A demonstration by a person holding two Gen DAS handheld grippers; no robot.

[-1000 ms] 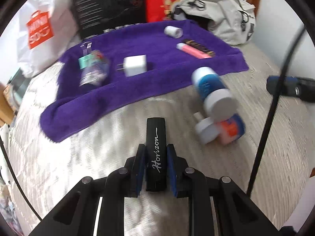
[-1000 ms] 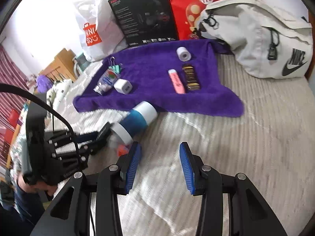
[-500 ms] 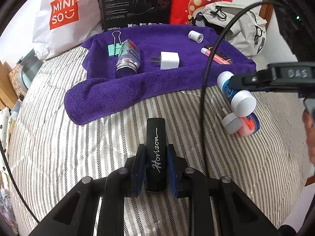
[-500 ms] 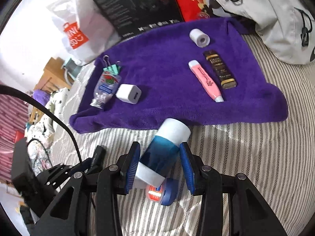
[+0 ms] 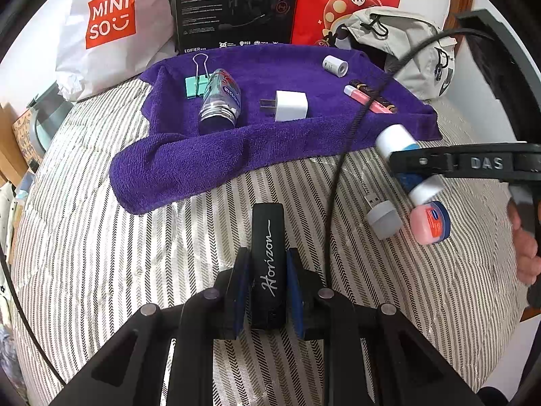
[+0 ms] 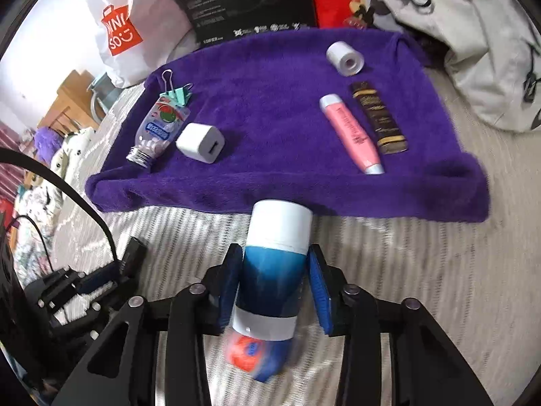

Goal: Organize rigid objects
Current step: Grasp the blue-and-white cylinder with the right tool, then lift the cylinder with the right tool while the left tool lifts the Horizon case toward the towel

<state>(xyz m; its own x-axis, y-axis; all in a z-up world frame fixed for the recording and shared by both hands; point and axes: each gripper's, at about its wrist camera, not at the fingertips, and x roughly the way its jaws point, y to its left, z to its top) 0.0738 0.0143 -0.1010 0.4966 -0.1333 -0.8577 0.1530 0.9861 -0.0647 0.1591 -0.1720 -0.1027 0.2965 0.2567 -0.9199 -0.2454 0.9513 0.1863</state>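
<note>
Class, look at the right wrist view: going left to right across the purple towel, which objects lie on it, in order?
Clear bottle → white charger → pink tube → dark brown tube. The binder clip and the white roll overlap others in this order, so they are left out.

Legible markings, left wrist view unless noted:

- Slim black rectangular case (image 5: 267, 257), 6 o'clock, between the blue pads: white script "Horizon".
- White plastic carrier bag (image 5: 111, 23), 10 o'clock: orange panel, "MINI SO" with smile mark; partly cut off in the right wrist view (image 6: 118, 30).
- Black cardboard box (image 5: 236, 3), 12 o'clock: "EDIFIER" at its lower edge; fine print above unreadable.
- Red paper bag (image 5: 348, 0), 1 o'clock: round "Hi" badge, Chinese characters, too small to transcribe.
- Black gripper bar (image 5: 487, 163), 3 o'clock: raised "DAS".
- Small pink-lidded blue jar (image 5: 431, 223), 4 o'clock: blue oval label, possibly Vaseline, illegible.
</note>
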